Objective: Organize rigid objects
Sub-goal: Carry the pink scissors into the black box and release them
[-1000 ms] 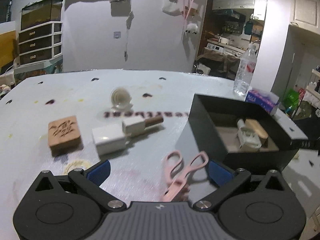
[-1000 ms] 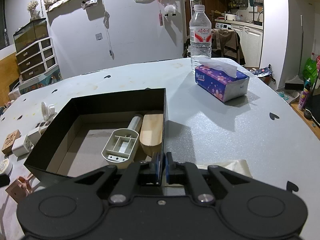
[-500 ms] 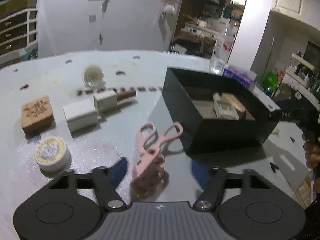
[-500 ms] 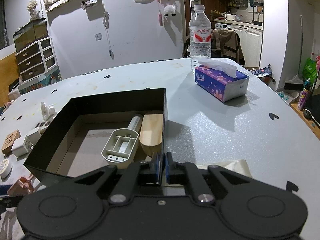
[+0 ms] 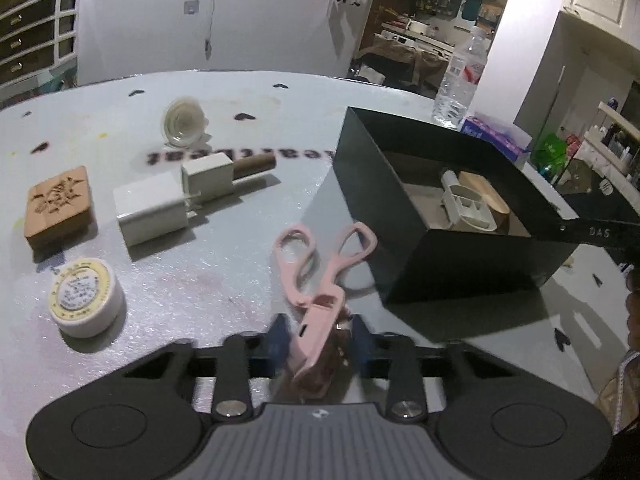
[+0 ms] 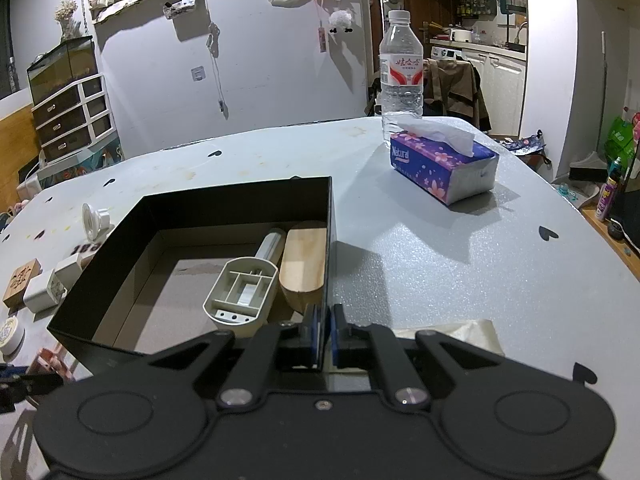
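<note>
1. Left tool is clamped on the blade end of the pink scissors; handles stick out toward 12 o'clock, lying on the grey surface.
2. Right tool is pinched shut on the near right wall of the black box, w/ the wall edge sandwiched btwn its pads.
3. Inside the box: a white divided tray, a wooden oval piece just beside it at 3 o'clock, and a white tube thing behind the tray.
4. From the left cam the box sits at 2 o'clock of the scissors, near but not touching as far as I can tell.
5. Other stuff at 10-11 o'clock of the scissors: white charger block, a second white block w/ brown stick touching it, carved wooden square, white round tin at 9, white funnel-ish cap farther back.
6. Writing: tissue pack reads "Natural"; water bottle has a red/white label, text too small for me. Print on the surface is upside down, can't read it. "DAS" shows on the right tool's arm in the left cam.
</note>
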Tool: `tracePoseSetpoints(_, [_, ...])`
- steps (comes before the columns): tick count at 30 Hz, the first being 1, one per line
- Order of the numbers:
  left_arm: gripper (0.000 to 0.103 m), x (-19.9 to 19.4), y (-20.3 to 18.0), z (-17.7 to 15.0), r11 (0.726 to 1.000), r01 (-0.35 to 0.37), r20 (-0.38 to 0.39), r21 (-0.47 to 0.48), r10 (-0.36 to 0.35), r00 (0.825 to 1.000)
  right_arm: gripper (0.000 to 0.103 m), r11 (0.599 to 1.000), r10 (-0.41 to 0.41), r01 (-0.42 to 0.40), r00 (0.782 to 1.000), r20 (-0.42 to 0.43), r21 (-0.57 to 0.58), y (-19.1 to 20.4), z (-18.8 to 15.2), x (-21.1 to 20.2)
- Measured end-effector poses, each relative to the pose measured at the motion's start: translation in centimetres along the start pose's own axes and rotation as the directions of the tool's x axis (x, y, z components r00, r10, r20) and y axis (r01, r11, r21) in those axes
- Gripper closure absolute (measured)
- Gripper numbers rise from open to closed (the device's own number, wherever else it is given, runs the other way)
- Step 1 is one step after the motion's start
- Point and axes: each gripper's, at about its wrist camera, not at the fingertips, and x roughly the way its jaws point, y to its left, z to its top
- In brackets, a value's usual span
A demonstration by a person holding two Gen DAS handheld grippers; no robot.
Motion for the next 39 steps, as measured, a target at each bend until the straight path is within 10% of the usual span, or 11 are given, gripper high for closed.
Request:
tracePoseSetpoints(11, [0.084,-3.0,1.6,1.6,0.996,-0.011,0.169,-0.087,0.026,0.985,0.096,1.000,0.000,0.000,1.000,0.000,-0.001,0.0,0.0,0.0])
tracePoseSetpoints(17, [0.084,-4.1,-1.2,4.9,0.984,0.138,0.212,0.115,-0.161,0.964,0.096,1.000,-0.003,0.003,1.000,-0.002,-0.007,0.0,0.1,0.0])
tracePoseSetpoints(24, [0.084,-1.5,-6.6,8.1,0.852,0.347,0.057,0.391,-0.399,0.915,0.097,1.000,-0.007,0.007,1.000,-0.007,-0.011,0.3,0.1,0.0])
tracePoseSetpoints(34, [0.084,5.4,-11.0,11.1,0.689,0.360,-0.158,0.628,-0.340,0.927,0.097,1.000,-0.007,0.007,1.000,-0.020,0.009,0.1,0.3,0.5])
tracePoseSetpoints(39, [0.084,5.9,-11.9,10.3,0.586,0.455,-0.238,0.670,-0.411,0.880,0.096,1.000,-0.007,0.007,1.000,-0.025,0.008,0.1,0.3,0.7])
